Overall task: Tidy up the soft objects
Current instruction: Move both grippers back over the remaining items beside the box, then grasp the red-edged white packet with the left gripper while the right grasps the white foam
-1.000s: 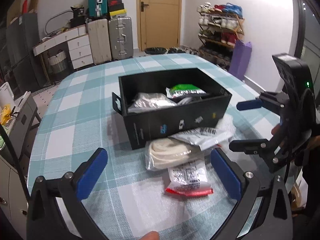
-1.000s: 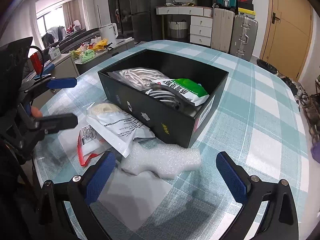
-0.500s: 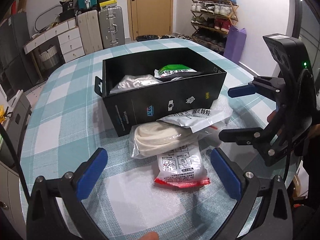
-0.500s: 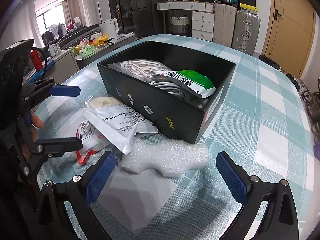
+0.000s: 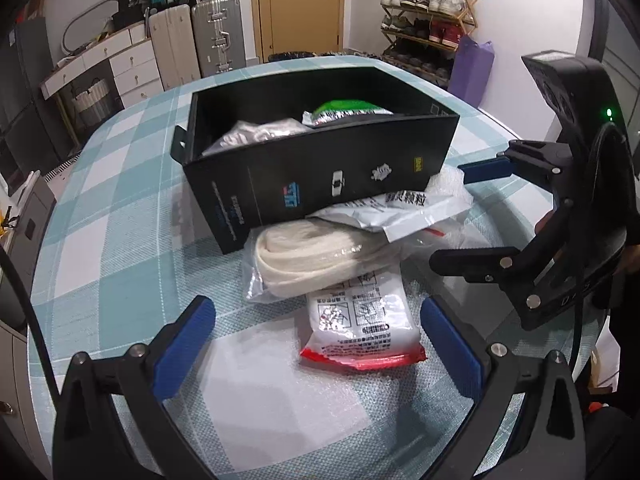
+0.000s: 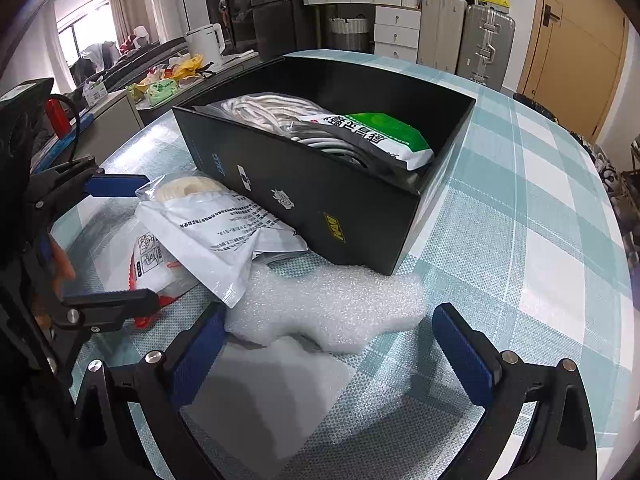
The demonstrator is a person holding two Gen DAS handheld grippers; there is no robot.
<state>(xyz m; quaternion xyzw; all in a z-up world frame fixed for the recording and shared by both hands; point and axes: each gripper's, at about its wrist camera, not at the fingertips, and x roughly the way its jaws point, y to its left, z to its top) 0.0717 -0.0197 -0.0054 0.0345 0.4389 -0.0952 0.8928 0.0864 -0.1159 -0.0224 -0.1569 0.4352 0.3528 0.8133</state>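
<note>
A black open box [image 5: 320, 176] stands on the checked table and holds a bagged white rope [image 6: 256, 108] and a green-and-white pouch [image 6: 384, 136]. Against its near wall lies a pile: a clear bag of cream rope [image 5: 316, 256], a white printed pouch [image 5: 400, 212] on top of it, and a red-edged packet [image 5: 360, 328]. My left gripper [image 5: 318, 308] is open, its fingers on either side of the red-edged packet. My right gripper [image 6: 328, 316] is open over a lumpy white foam piece [image 6: 332, 308]. Each gripper shows in the other's view, the right gripper [image 5: 468, 216] beside the pile.
A flat white foam sheet [image 6: 272, 392] lies on the cloth near both grippers. The table's rounded edge [image 5: 40, 264] is close on the left. Suitcases [image 5: 192, 36], drawers, a door and a shoe rack [image 5: 424, 12] stand behind. A side counter carries a kettle [image 6: 206, 42].
Both grippers have moved in closer and lower toward the pile beside the box. The red-edged packet now sits between the left fingers. Nothing has been taken hold of.
</note>
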